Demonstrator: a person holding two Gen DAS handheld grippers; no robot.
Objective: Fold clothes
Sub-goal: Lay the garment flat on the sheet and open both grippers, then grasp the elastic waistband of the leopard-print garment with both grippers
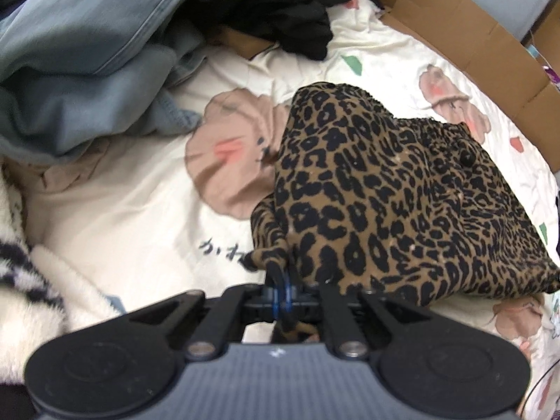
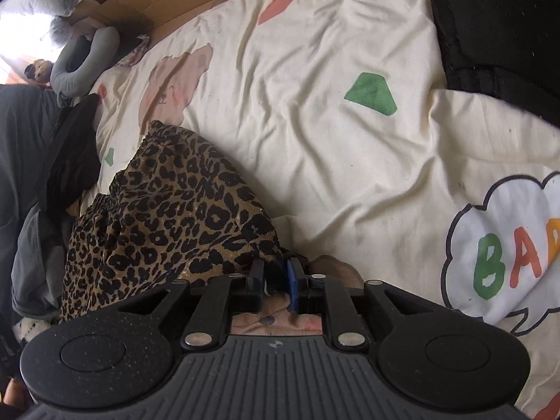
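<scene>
Two wrist views, one leopard garment [image 1: 392,192] between them, lying bunched on a cream bedsheet [image 1: 133,217].

Left wrist: left gripper [image 1: 281,288] points steeply down at the garment's near corner. A twist of leopard cloth runs in between the fingertips and out below them; jaws narrow, pinching that corner. The rest of the garment heaps up to the right, a gathered band and one dark button near its top. Grey-blue clothes [image 1: 87,70] are piled top left and a black garment [image 1: 280,10] top centre, both apart from the leopard piece. Cardboard [image 1: 472,35] edges the bed on the far side. Dark handwritten-style characters are printed on the sheet just left of the pinched corner; not legible.

Right wrist: right gripper [image 2: 278,280] sits at the garment's other near corner. Jaws stand partly apart, one blue pad showing; the cloth edge lies against the left finger, but a firm pinch does not show. I read this claw as loose, holding nothing. The sheet carries a bear print and a cloud bubble [image 2: 504,245] reading "BA", the rest cut off.

Handling, as a judgement: thin, light, limp, probably a little slippery; it will sag and slide, not hold a crease. Best taken at corners or the gathered band.
</scene>
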